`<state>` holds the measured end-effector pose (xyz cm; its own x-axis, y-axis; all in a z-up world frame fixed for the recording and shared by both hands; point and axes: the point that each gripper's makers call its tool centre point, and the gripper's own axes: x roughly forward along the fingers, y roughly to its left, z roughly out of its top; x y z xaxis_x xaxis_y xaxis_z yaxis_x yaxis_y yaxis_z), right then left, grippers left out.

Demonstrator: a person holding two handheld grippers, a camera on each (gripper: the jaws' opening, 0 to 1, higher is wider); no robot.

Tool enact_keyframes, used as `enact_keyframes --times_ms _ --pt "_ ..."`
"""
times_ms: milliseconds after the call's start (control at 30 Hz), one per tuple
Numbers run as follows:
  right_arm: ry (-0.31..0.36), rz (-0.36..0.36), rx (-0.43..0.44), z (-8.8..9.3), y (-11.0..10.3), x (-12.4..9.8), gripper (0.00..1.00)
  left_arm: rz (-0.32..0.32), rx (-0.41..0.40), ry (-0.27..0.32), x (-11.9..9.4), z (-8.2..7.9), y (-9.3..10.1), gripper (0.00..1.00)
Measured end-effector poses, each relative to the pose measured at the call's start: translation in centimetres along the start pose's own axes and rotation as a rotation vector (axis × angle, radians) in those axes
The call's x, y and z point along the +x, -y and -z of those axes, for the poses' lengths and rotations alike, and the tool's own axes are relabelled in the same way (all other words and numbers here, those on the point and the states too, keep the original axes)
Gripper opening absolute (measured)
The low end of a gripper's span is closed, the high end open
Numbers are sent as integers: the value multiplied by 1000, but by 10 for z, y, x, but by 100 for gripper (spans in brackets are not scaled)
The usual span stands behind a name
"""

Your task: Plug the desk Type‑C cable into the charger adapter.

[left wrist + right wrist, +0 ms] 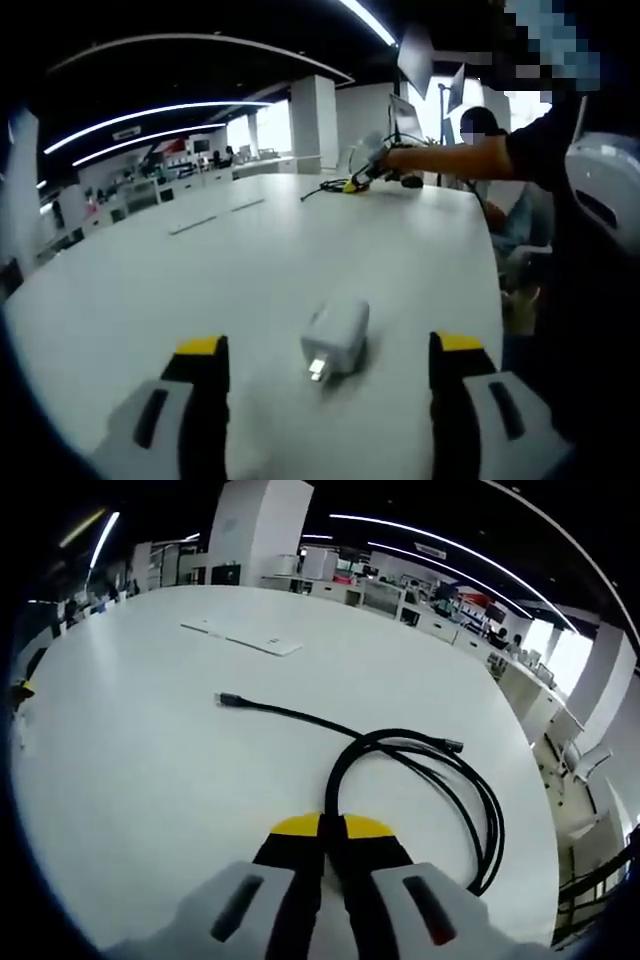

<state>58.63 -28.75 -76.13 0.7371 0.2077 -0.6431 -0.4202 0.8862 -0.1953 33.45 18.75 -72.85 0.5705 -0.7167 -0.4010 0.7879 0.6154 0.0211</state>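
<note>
Left gripper jaws spread wide, holding nothing; white charger adapter flat on white table between them, prongs toward camera; right gripper clamped onto black Type-C cable, jaws pressed together over loop; cable coiled on table, one plug end stretched out left.

White charger adapter lies flat on the white counter, metal prongs toward the camera. Black Type-C cable lies loosely coiled on the counter, one plug end stretched out straight, a loop pinched between yellow-tipped jaws.
</note>
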Motion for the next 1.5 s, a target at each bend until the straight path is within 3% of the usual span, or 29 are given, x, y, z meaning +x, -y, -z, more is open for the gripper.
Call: enact_keyframes --times_ms 133,633,833,1100,1500 --pt "-6 -16 7 -1 -2 2 4 -1 0 -3 0 1 -2 82" --pt "-22 -110 161 1 -7 3 5 -7 -7 -3 2 4 -1 82" --pt "-48 -108 126 0 0 6 3 -12 -12 -2 1 5 0 82" --pt "-24 -84 61 -5 -3 0 0 -10 -13 -3 0 5 2 82" --pt "-50 -100 53 -3 -3 1 0 -8 -12 -1 2 5 3 82"
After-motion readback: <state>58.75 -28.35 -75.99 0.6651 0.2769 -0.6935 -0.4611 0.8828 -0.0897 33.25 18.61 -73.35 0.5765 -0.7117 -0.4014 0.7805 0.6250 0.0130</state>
